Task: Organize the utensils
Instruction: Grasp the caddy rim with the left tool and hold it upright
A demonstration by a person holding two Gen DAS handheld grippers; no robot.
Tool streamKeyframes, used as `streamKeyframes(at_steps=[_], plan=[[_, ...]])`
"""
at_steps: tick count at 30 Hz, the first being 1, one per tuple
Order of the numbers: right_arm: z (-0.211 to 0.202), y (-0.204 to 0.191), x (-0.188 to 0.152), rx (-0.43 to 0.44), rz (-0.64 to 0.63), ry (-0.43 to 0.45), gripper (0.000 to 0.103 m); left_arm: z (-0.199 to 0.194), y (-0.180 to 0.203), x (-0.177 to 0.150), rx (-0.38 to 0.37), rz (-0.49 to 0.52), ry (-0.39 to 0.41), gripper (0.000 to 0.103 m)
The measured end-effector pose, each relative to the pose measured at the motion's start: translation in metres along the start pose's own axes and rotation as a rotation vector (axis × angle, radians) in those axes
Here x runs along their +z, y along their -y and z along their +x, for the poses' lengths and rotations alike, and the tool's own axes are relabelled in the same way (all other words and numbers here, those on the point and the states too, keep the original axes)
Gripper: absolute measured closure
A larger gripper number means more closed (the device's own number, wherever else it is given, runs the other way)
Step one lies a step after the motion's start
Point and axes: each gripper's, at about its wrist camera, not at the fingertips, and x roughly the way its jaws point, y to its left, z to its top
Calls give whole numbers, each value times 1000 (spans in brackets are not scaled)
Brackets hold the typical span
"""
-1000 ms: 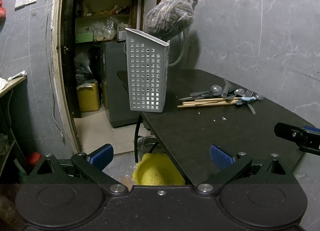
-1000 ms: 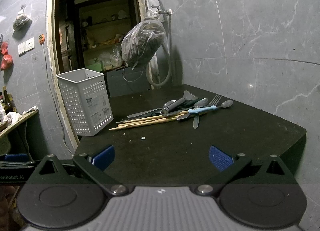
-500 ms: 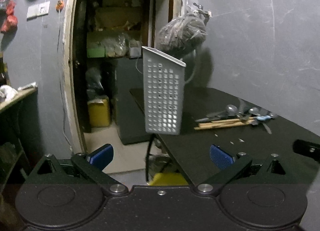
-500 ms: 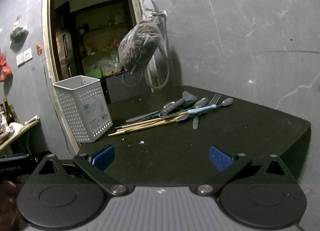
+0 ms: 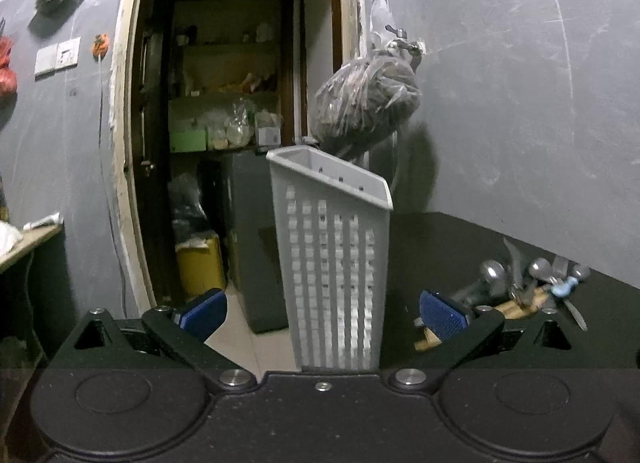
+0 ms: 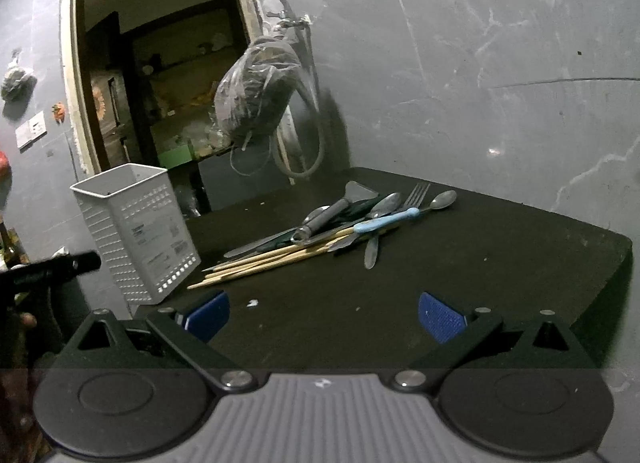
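Only right view shows utensils sharply; left blurs, perhaps spoons.

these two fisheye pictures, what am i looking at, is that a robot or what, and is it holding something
No robot: a person holds a two-finger claw in each hand, each with a camera looking along its fingers. One picture is from the left claw, facing a white basket close ahead. The other is from the right claw, facing a dark table with the same basket and a heap of chopsticks, spoons, a fork and other utensils. Both claws are open and hold nothing.
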Motion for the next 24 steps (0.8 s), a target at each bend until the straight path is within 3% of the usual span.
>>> streamKeyframes(at_steps=[10,18,20,24], plan=[[19,5,17,-58,-5,-18,0,55,11,24,8,34,-4,1],[34,-1,31,-92,-51,-28,0,70,7,27,-20,-17,-20,1],[37,-2,34,-100,-54,-27,0,71,6,27,-28,-36,-10,4],[41,-4,38,-100,-52,-26,0,72,5,27,-31,-37,-15,18]])
